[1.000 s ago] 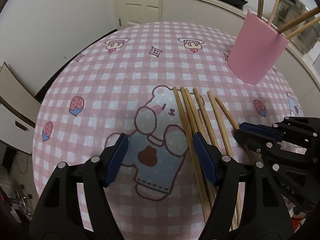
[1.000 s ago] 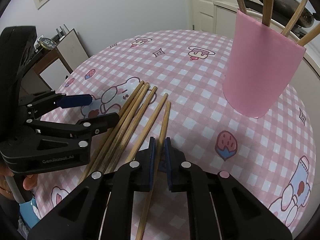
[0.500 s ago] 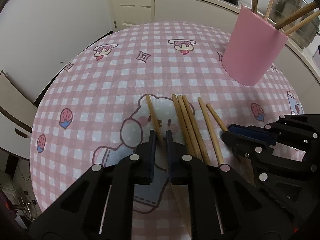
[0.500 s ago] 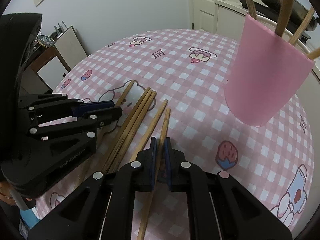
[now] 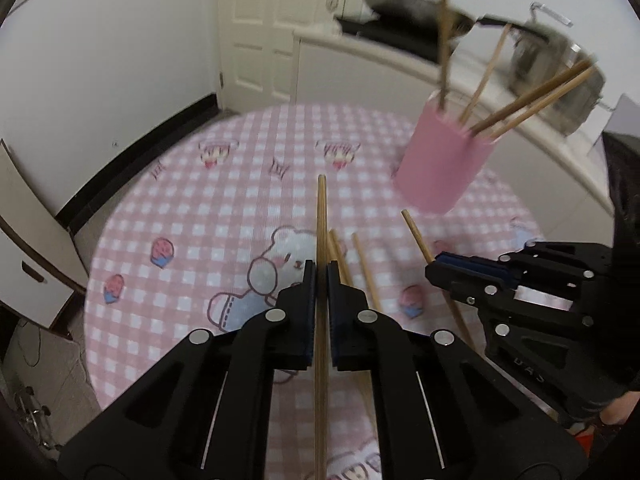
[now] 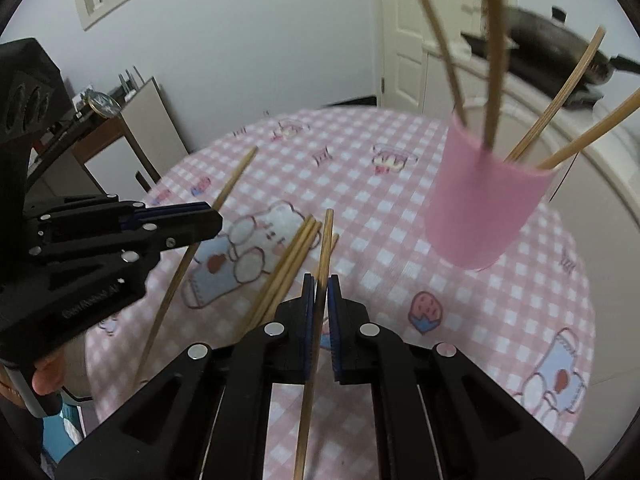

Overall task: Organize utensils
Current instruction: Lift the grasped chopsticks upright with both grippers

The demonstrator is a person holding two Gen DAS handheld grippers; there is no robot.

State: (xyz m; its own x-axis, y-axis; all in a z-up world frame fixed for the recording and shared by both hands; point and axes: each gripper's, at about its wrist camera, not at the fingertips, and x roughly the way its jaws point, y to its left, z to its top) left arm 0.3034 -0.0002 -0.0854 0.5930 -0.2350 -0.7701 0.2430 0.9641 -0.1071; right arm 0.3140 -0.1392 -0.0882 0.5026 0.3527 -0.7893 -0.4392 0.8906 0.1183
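Observation:
My left gripper is shut on a wooden chopstick and holds it above the table; it also shows in the right wrist view with its chopstick. My right gripper is shut on another chopstick lifted off the table; it shows in the left wrist view too. A pink cup holding several chopsticks stands at the far right; it shows in the right wrist view. Loose chopsticks lie on the cloth between the grippers.
The round table has a pink checked cloth with bear prints. A white counter with a wok and a pot stands behind it. A white door is at the back. A cabinet stands left of the table.
Both grippers have risen off the table, each with its chopstick. The left one closed on its chopstick about half a second ago. The view now tilts up toward the cup.

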